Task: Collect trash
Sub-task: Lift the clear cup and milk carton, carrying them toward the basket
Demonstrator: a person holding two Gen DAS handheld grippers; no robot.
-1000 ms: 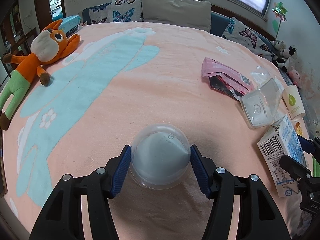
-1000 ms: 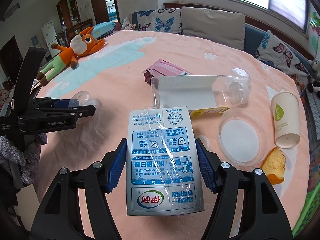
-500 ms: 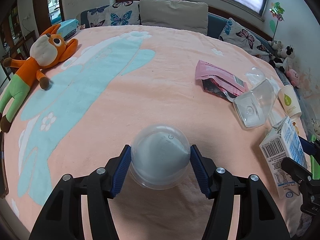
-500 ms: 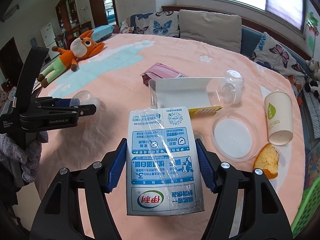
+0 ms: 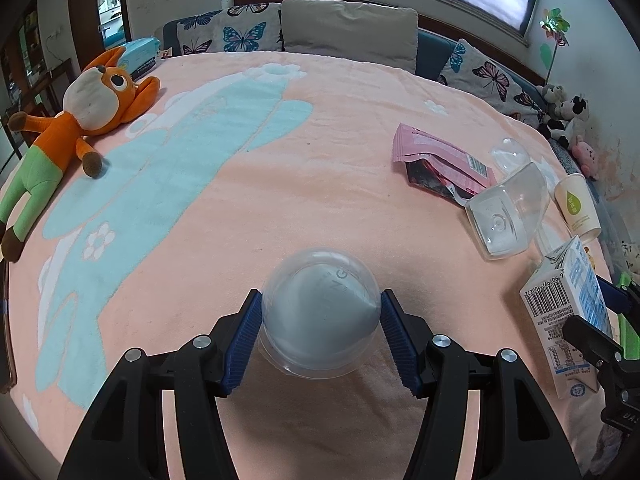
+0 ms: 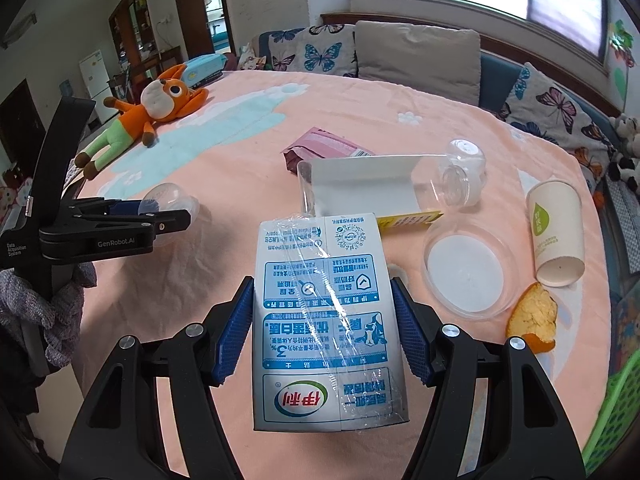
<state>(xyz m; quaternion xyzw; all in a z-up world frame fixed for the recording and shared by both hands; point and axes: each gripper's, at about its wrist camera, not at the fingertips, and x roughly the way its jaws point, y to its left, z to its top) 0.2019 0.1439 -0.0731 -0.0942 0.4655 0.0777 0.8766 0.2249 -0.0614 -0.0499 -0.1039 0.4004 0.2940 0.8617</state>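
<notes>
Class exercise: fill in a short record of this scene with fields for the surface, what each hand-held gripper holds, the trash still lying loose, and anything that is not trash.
Surface: pink blanket
Left hand-held gripper: shut on clear dome lid
Right hand-held gripper: shut on milk carton
Loose trash: pink wrapper, clear bottle, paper cup, orange peel, clear round lid
Not trash: plush toy

A lived-in home is showing itself here: a peach blanket (image 5: 320, 152) is covering the surface, a plush orange toy (image 5: 76, 120) is lying on it, butterfly cushions (image 6: 316, 52) are lining a window bench, and a refrigerator (image 6: 94, 74) is standing beyond.
</notes>
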